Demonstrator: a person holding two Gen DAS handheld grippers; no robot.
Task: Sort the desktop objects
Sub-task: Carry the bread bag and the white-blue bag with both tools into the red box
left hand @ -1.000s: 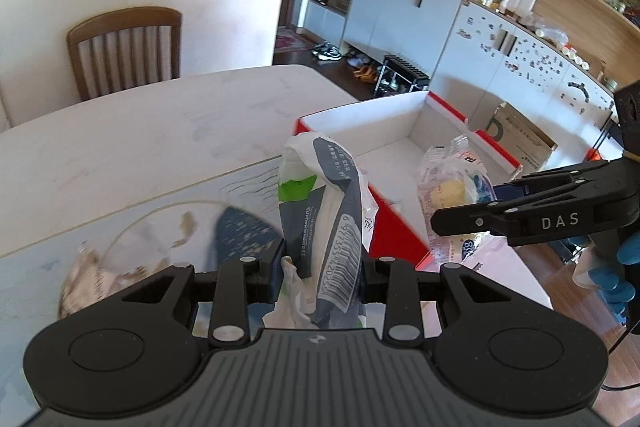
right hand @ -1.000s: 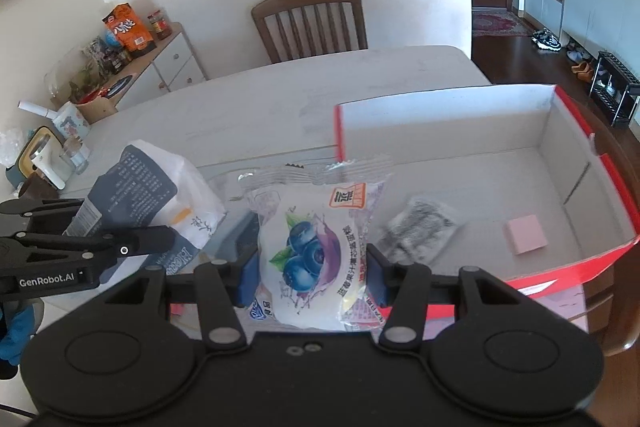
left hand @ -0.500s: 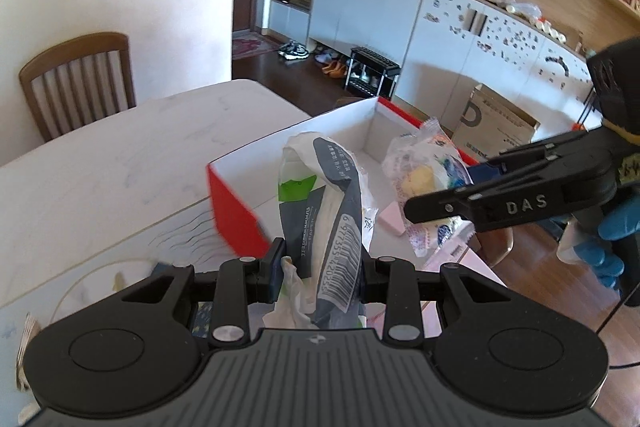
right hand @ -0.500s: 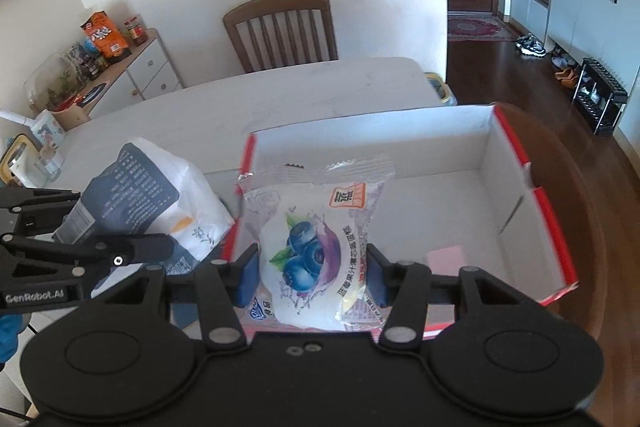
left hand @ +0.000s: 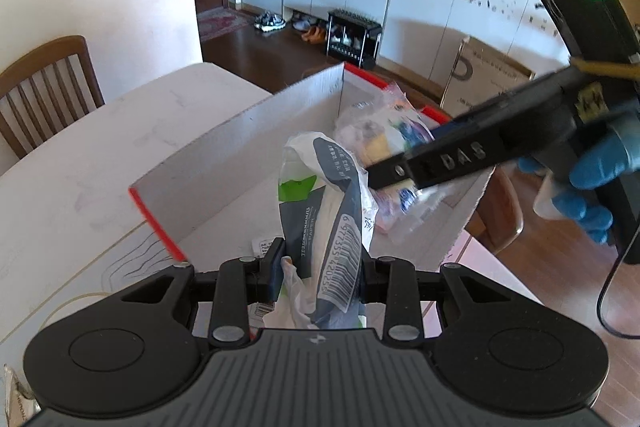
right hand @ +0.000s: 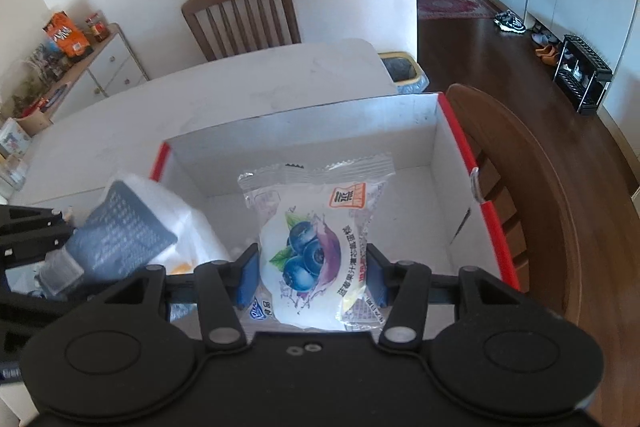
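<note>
My left gripper [left hand: 320, 267] is shut on a white and dark-blue tissue pack [left hand: 328, 219] with a barcode, held over the near part of the red-edged white box [left hand: 240, 135]. My right gripper [right hand: 312, 275] is shut on a clear blueberry snack packet [right hand: 316, 239], held upright above the box [right hand: 304, 135] interior. The tissue pack [right hand: 132, 227] shows at the left of the right wrist view, beside the left gripper's dark frame. The snack packet [left hand: 384, 143] and the right gripper's arm appear at the right of the left wrist view, with a blue-gloved hand [left hand: 592, 179] holding it.
The box rests at the corner of a white table [right hand: 240, 95]. A wooden chair [right hand: 244, 15] stands behind the table and another chair back [right hand: 532, 195] curves right of the box. A bin [right hand: 400, 67] sits on the floor. A small wrapper [left hand: 264, 247] lies in the box.
Both grippers have carried their packs sideways from over the table to above the box. The box has come to fill the middle of both views. Both grips are unchanged.
</note>
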